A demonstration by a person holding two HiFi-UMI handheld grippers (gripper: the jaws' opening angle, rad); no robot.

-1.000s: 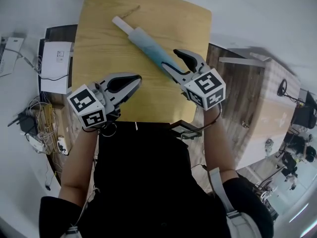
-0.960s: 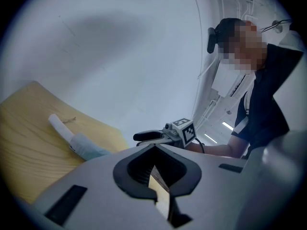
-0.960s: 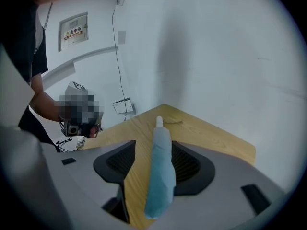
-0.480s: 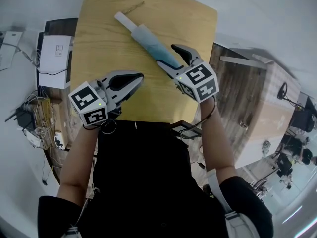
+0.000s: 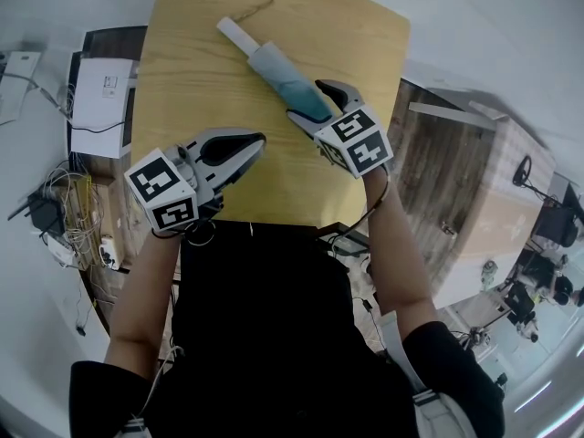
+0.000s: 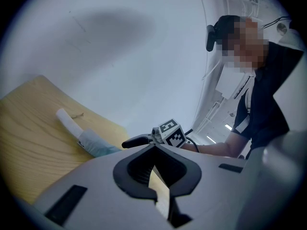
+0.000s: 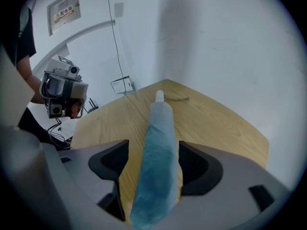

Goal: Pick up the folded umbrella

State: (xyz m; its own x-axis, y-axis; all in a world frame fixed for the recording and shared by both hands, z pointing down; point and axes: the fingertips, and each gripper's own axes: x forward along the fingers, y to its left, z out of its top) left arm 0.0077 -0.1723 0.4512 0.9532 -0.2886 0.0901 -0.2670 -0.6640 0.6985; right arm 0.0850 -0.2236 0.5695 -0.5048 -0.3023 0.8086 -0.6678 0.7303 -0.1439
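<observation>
Two fingers (image 7: 196,166) on the right gripper (image 7: 153,143) have just been spreading apart. They now sit released on either side of the folded umbrella (image 7: 160,123), with its teal end right between them and no squeeze on it. The left gripper (image 6: 154,147) has its fingers clenched tip to tip on nothing. In the head view the umbrella lies flat on the wooden worktop (image 5: 201,53), white end pointing to 10 o'clock and teal end at 4 o'clock, inside the right gripper. The left gripper hangs at roughly 8 o'clock from the right one, over the near part of the worktop and well apart from the umbrella.
</observation>
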